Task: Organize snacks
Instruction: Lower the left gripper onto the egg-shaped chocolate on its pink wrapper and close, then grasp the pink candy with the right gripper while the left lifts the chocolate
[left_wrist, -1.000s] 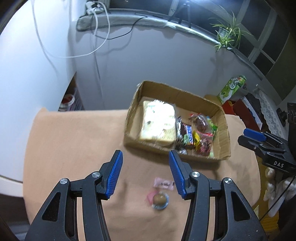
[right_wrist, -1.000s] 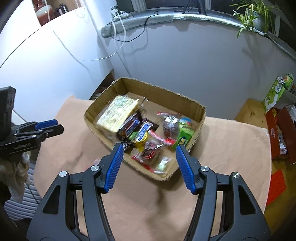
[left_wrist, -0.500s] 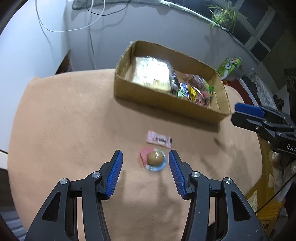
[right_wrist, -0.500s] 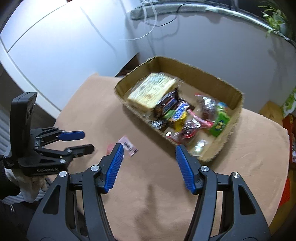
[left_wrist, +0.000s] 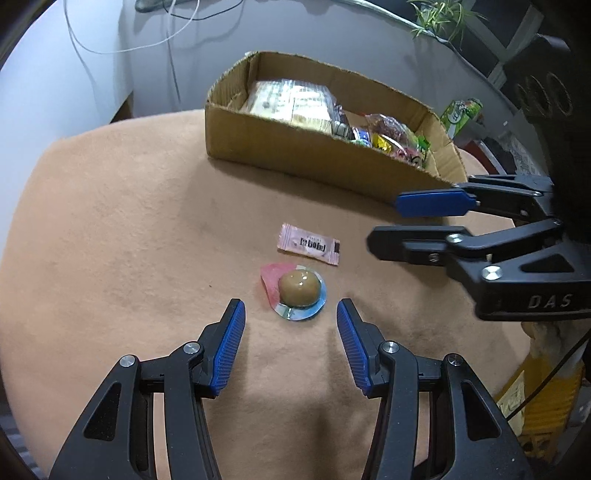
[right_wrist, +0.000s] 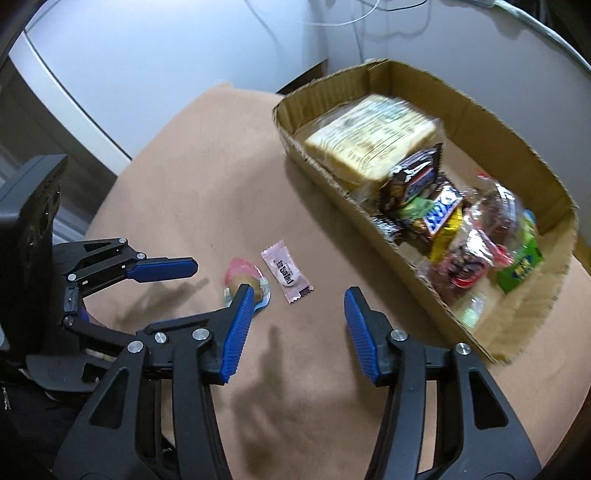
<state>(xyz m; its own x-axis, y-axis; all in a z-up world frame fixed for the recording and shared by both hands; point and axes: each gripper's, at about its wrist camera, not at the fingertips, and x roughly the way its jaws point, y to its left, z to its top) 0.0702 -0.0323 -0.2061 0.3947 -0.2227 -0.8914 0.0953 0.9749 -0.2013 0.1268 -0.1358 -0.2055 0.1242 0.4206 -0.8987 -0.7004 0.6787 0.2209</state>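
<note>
Two loose snacks lie on the tan-covered counter (left_wrist: 110, 229) in front of the cardboard box (left_wrist: 295, 155), apart from its near wall. The pink sachet (left_wrist: 308, 244) lies flat, nearer the box; in the left wrist view its long axis runs roughly parallel to that wall, the dark-marked end pointing toward the right hand-held gripper (left_wrist: 384, 221). In the right wrist view the same sachet (right_wrist: 287, 271) lies diagonally, one short end toward the box (right_wrist: 373, 218) and the other toward the camera. The jelly cup (left_wrist: 298, 290), round and so without a long axis, sits just beside the sachet on the side away from the box, dome up, its pink foil tab pointing away from the right hand-held gripper.

The left hand-held gripper (left_wrist: 290, 325) is released, its blue pads spread wide, and hangs just short of the jelly cup, which lies centred ahead of the gap. The right hand-held gripper (right_wrist: 295, 312) is likewise released and grasps nothing; its left pad overlaps the jelly cup (right_wrist: 245, 282) in the picture, and the sachet lies ahead of its gap. The box holds a large pale packet (right_wrist: 373, 144) at its far end and mixed wrapped bars (right_wrist: 424, 199) beside it.
</note>
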